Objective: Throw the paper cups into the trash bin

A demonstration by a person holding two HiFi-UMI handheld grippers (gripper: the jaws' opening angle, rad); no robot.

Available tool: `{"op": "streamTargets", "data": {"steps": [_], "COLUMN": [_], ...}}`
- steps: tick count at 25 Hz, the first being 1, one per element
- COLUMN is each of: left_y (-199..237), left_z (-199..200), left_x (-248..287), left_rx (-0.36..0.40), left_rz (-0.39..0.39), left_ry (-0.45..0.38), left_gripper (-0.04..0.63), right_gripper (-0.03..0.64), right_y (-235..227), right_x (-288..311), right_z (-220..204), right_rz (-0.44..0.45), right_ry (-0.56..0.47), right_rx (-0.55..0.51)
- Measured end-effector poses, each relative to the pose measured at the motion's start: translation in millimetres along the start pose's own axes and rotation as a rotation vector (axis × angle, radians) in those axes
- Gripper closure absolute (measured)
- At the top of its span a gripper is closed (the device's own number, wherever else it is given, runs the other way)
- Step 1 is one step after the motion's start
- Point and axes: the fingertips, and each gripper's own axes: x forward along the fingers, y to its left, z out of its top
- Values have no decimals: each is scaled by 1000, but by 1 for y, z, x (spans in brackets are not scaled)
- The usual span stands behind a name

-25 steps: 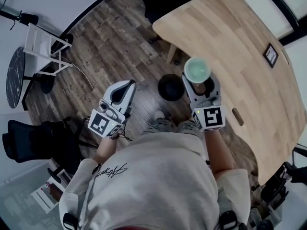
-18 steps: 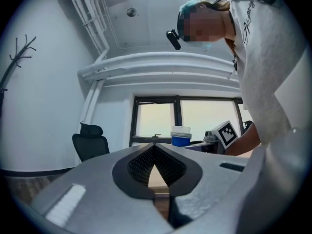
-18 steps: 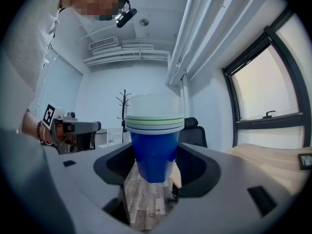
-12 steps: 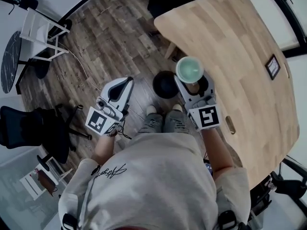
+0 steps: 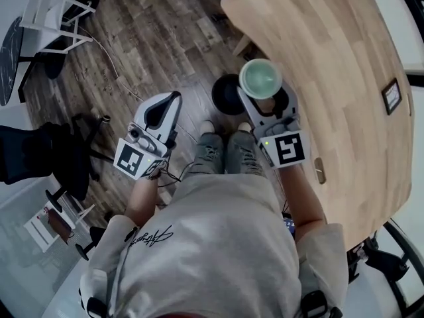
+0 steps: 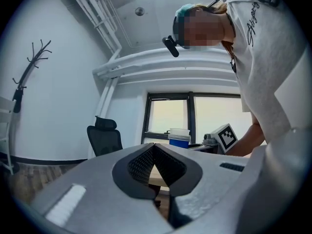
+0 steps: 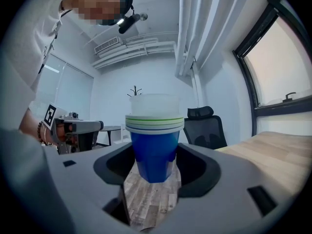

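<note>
A stack of paper cups (image 5: pixel 260 78), blue with white rims (image 7: pixel 155 130), is held upright in my right gripper (image 5: pixel 263 101), which is shut on the lowest cup's sides (image 7: pixel 155 167). In the head view the stack hangs over the table's near edge, just right of the round black trash bin (image 5: pixel 227 95) on the floor. My left gripper (image 5: pixel 161 113) hangs to the left over the wooden floor. It is shut with nothing in it, its jaws meeting at the tips (image 6: pixel 154 150).
The light wooden table (image 5: pixel 344 78) fills the right, with a small dark framed card (image 5: pixel 392 96) on it. The person's shoes (image 5: pixel 225 152) stand close behind the bin. A black office chair (image 5: pixel 40 161) and a white rack (image 5: pixel 46 15) are at the left.
The person has stepped forward, so the shoes now stand right behind the bin. The cup stack stays in my right gripper, a touch closer to the bin. My left gripper stays shut.
</note>
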Motion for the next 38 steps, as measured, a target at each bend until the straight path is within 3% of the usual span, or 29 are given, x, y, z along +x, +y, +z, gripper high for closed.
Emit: {"op": "streamTargets", "data": {"steps": [12,19,38], "left_y": [4,9,17], "left_z": [-59,-90,-176], "left_x": [1,-7,-6], "left_rx": [-57,-78,-154], "left_rz": [52,95,116], "left_ry": [32,51,95], "left_gripper": [592,592,592], "right_gripper": [347,347,347], "right_y": [19,21,24], "right_x": [23,25,35], "right_z": [-67,-114,-235], "right_rz": [115,123,156], "right_ry": [103,145,279], "right_rx": [40,70,93]}}
